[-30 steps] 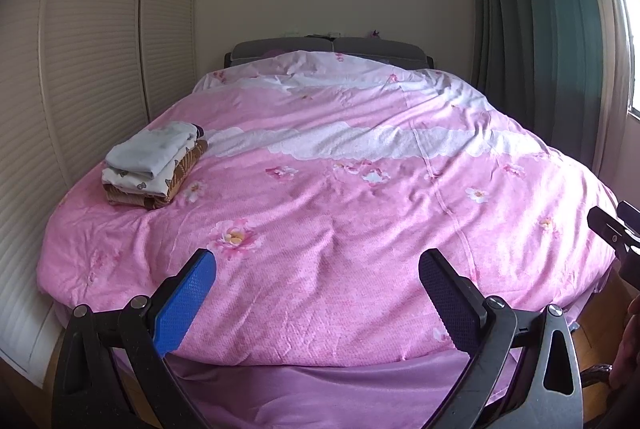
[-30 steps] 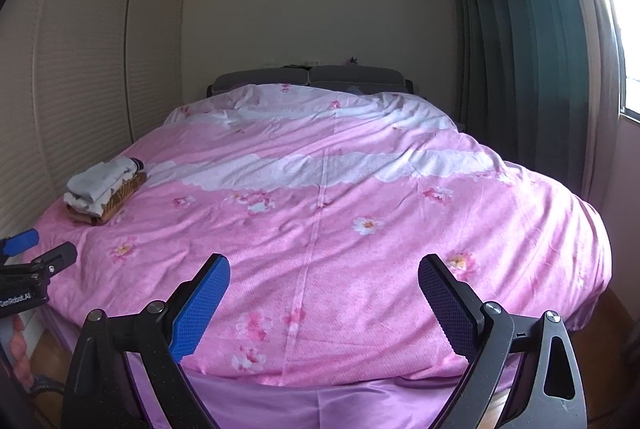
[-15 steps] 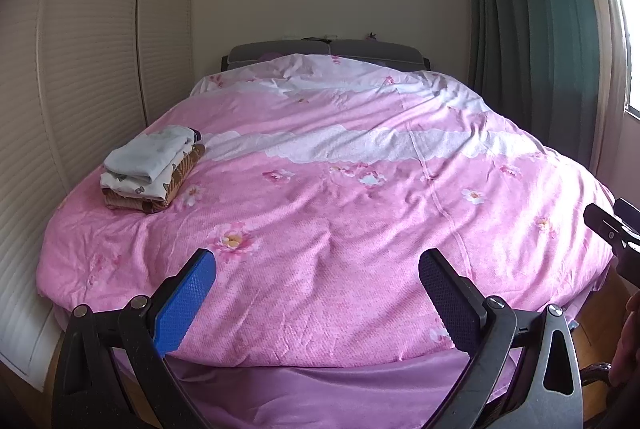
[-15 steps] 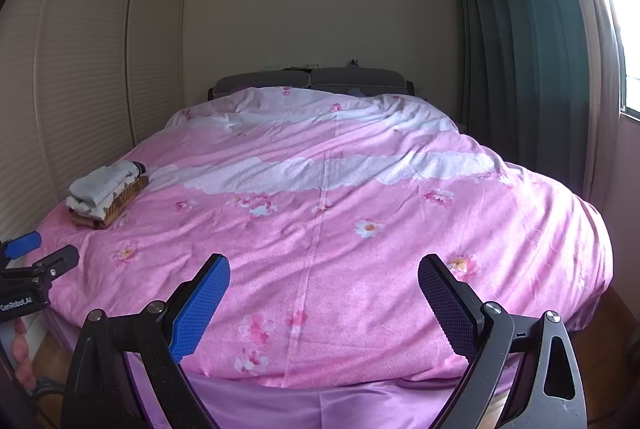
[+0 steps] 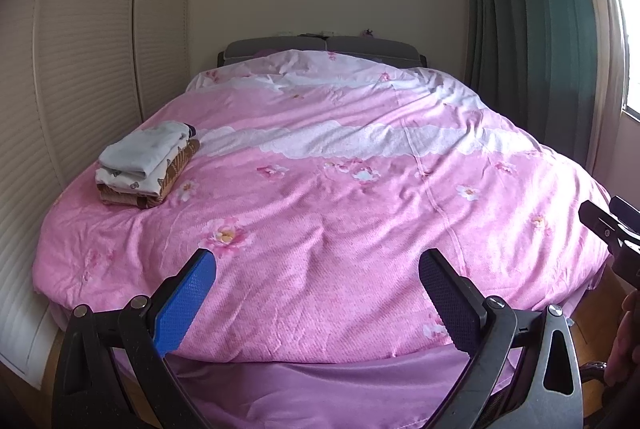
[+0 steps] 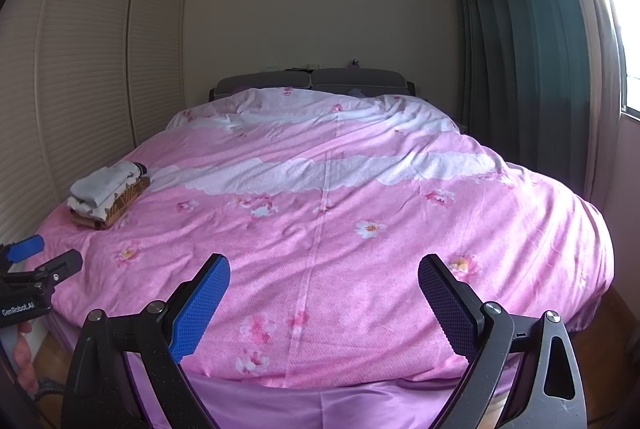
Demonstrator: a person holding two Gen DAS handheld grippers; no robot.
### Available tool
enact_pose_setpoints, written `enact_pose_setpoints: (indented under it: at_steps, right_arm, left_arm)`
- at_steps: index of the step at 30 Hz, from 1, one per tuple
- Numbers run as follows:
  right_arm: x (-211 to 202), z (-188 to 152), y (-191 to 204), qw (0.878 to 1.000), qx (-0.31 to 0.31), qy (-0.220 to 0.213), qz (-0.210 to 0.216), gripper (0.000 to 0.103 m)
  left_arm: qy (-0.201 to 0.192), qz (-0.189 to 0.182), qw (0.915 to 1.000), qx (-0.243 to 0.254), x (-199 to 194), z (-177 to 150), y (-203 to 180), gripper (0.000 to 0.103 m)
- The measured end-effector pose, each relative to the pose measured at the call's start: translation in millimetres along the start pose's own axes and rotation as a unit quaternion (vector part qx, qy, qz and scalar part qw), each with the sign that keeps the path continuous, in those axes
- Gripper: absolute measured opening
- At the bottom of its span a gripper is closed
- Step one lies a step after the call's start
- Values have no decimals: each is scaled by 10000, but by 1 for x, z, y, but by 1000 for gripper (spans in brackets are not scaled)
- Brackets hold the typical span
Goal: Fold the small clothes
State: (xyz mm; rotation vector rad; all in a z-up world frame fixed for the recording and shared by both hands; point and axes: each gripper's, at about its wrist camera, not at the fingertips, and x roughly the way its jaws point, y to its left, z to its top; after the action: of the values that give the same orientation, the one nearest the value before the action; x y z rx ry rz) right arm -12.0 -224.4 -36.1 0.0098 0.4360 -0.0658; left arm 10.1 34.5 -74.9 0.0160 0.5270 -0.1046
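Holding both grippers, left [image 5: 318, 295] and right [image 6: 324, 299], wide and empty at the bed's [image 5: 360, 229] foot edge; we judge the stack [image 5: 146, 165] finished, so we keep clear.

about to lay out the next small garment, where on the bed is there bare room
Nearly the whole pink duvet is bare: the near middle ahead of both open grippers, and the right half toward the green curtain. The only taken spot is the left edge by the wardrobe doors, where the folded clothes stack sits.
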Motion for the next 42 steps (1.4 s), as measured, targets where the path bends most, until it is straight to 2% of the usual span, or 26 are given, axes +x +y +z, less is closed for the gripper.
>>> enact_pose_setpoints:
  at_steps: [13,32,42]
  right_arm:
    - [1,2,2,10000,16,29,8,96]
    - [2,3,5,10000,26,63,10,96]
    - [2,2,7,10000,43,67,8,96]
  left_arm:
    - [5,53,10000,-35,2,-4,0,103]
    - [33,-51,9998,-197,3,-3,0,103]
    - [-119,-119,9997,-193,-2,-4,-1,103]
